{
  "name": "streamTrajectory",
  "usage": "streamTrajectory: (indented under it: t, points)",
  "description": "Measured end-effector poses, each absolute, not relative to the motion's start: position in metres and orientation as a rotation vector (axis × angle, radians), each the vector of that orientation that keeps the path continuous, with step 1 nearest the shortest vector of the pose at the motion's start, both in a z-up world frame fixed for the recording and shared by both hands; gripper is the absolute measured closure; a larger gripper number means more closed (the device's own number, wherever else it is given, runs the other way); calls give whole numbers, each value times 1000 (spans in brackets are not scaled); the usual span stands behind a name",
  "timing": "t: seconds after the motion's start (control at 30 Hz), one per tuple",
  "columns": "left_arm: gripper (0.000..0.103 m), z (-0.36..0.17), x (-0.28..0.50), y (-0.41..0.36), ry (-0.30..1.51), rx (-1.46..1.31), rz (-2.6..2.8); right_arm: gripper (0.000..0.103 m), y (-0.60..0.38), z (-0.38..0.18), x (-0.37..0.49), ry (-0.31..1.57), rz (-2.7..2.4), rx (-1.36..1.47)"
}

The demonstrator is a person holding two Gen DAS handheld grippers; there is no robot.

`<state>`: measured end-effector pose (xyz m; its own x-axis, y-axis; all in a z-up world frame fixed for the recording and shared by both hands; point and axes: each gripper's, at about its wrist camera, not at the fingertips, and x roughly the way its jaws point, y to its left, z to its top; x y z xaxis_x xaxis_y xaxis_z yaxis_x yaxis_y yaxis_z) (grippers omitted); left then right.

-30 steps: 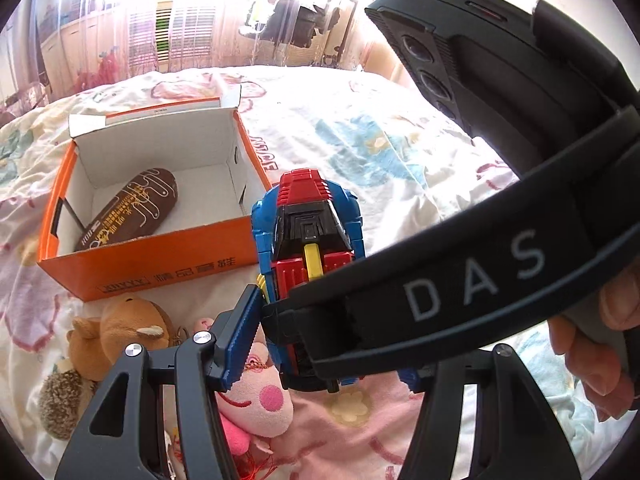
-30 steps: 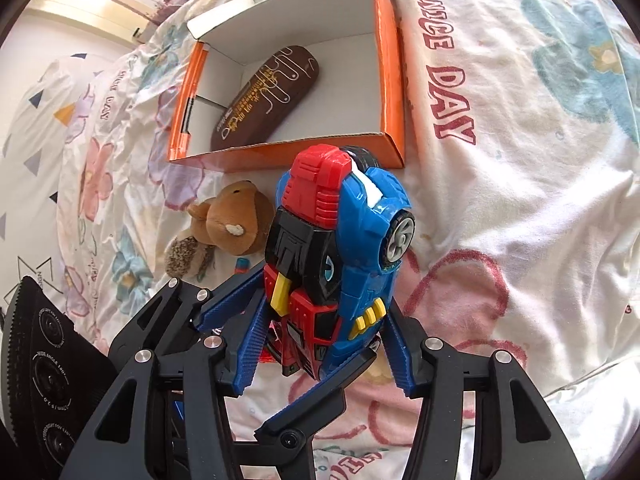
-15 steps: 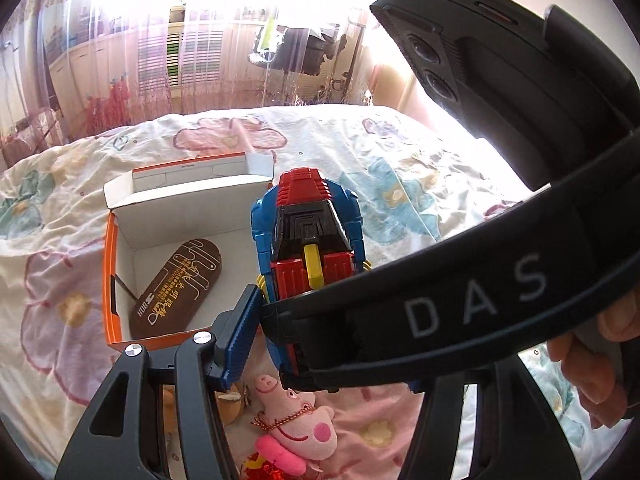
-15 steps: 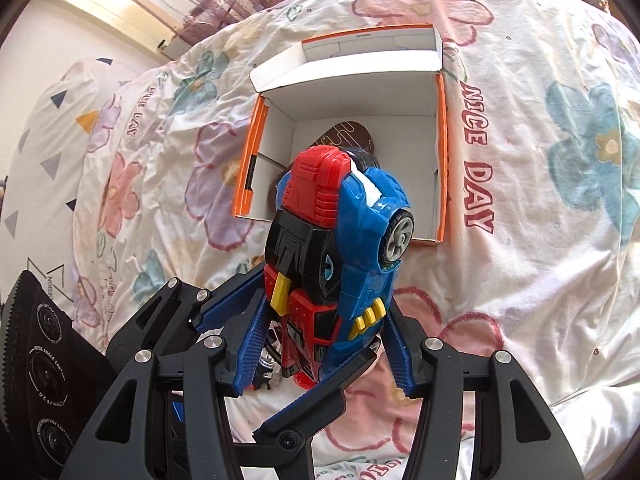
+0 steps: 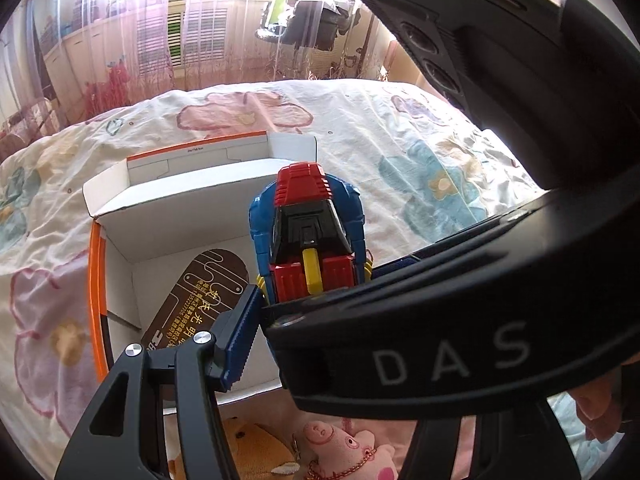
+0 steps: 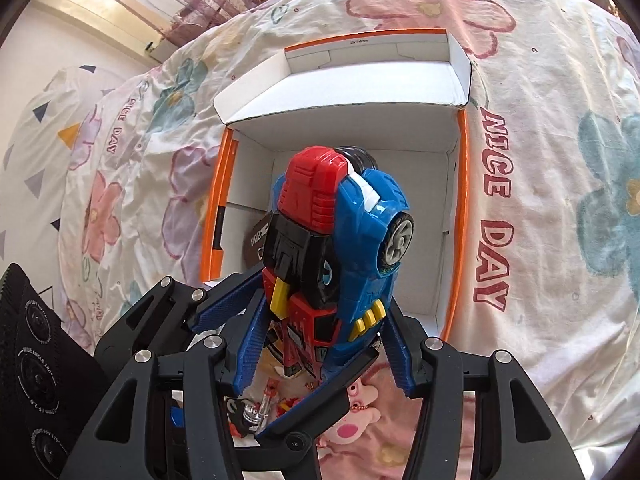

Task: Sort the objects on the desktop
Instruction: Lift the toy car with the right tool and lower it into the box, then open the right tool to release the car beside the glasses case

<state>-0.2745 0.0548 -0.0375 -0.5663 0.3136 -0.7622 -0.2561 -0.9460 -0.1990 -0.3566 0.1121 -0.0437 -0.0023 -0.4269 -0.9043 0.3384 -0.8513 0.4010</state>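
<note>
Steeply down-tilted right gripper [image 6: 320, 344], jaws clamping toy robot [image 6: 340, 236], above box [image 6: 462, 184]

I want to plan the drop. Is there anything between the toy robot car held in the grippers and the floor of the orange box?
Partly. The brown glasses case already lies on the left of the orange box floor. The toy robot car, clamped by both the right gripper and the left gripper, has bare floor to the right.

Both wrist cams sit close above the orange box [image 5: 98, 288] [image 6: 460, 216]: left cam looks low across it twd the window; right cam looks steeply down into it. Shared: box, toy robot [image 5: 308, 240] [image 6: 340, 248].
</note>
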Motion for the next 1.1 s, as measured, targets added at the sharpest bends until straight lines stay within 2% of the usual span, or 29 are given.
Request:
streamTrajectory:
  t: [0.27, 0.4, 0.7, 0.97, 1.1]
  points:
    - [45, -82, -298, 51, -123, -1352, 2488, 51, 105, -93, -378, -137, -1856, 1816]
    - [45, -84, -296, 60, -127, -1379, 2457, 51, 105, -110, -386, -157, -1842, 1849]
    - [45, -92, -295, 55, -238, -1420, 2399, 51, 98, -119, -397, -124, -1827, 1944]
    - [46, -106, -299, 50, -186, -1402, 2397, 50, 89, -125, -393, -1, -1871, 1995]
    - [46, -104, -294, 44, -208, -1408, 2400, 49, 91, -123, -390, -13, -1889, 1962]
